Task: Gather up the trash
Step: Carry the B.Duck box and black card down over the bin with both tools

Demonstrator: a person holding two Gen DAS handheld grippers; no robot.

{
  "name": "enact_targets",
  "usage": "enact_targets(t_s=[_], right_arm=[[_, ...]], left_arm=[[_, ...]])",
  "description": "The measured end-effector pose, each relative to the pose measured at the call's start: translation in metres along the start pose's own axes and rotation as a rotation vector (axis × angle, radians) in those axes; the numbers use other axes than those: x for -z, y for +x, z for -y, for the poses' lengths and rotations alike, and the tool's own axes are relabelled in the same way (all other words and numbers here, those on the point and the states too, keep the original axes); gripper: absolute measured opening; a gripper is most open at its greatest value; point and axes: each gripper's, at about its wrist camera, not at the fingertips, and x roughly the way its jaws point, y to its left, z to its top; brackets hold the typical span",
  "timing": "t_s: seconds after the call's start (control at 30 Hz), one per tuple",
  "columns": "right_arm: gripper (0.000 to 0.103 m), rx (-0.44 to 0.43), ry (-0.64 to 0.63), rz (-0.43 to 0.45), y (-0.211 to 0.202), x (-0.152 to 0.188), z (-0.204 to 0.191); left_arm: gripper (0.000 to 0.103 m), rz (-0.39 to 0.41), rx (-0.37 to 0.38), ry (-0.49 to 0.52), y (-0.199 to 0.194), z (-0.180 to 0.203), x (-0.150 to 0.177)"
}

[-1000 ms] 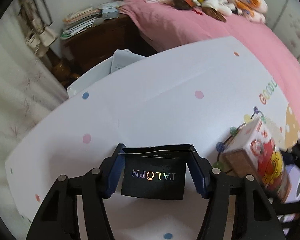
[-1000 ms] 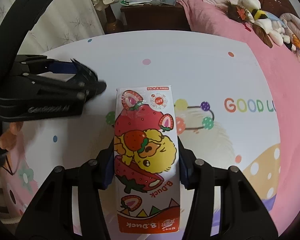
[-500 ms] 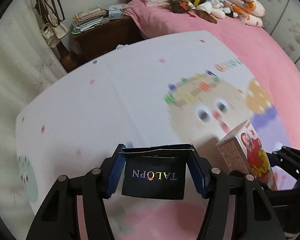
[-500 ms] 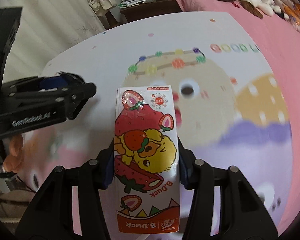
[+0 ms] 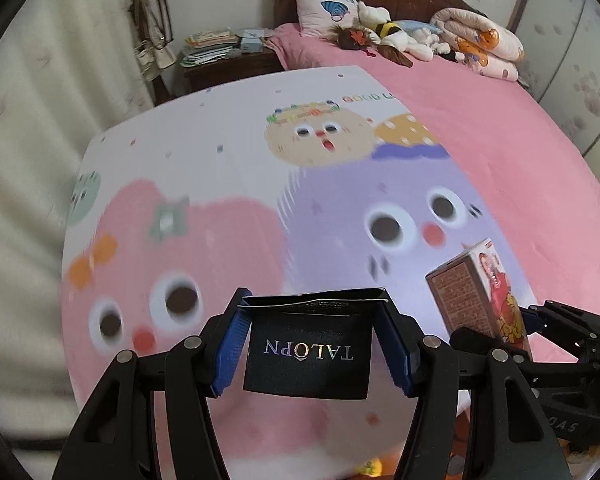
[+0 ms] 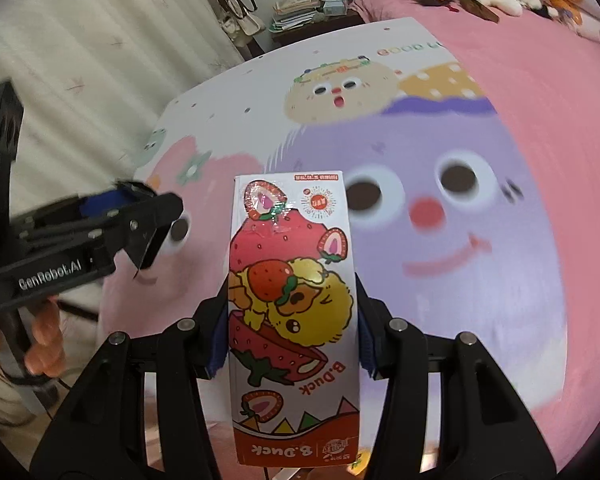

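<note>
My left gripper (image 5: 312,344) is shut on a small black box (image 5: 308,350) with "TALOPN" in shiny letters, pinched between its blue pads above the cartoon bedspread (image 5: 228,168). My right gripper (image 6: 290,332) is shut on a tall strawberry "B.Duck" carton (image 6: 290,280), white and red with a yellow duck. In the left wrist view that carton (image 5: 484,296) shows at the lower right with the right gripper behind it. In the right wrist view the left gripper (image 6: 140,232) reaches in from the left, a person's fingers on its handle.
A pink sheet (image 5: 500,128) covers the bed's right side, with a pillow and stuffed toys (image 5: 384,36) at the headboard. A dark nightstand (image 5: 224,64) with stacked books stands at the back left. Cream curtains (image 5: 28,128) hang on the left.
Both grippers have pulled back from the head end and risen, each still holding its item. More of the bedspread's cartoon faces now shows below them.
</note>
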Motion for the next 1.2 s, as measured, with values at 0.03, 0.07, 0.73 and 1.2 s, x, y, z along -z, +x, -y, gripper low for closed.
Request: enact_targets(t_s=[0.03,0.07,0.73,1.2], right_arm=[[0.048,-0.007,0.001,0.005,-0.012,0.015,0.002],[0.048,-0.011,0.000,0.007,-0.021,0.027,0.003],[0.048,-0.015,0.174,-0.203,-0.065,0.253,0.054],[0.048,0.113,0.317,-0.316,0.050,0.357,0.102]], left_arm=[[0.060,-0.003,0.004,-0.015,-0.010,0.008,0.020],[0.060,-0.009,0.009,-0.028,-0.018,0.015,0.036],[0.060,-0.219,0.003,-0.033,-0.027,0.090,0.229],[0.061,-0.301,0.076,-0.046,0.120,0.104,0.337]])
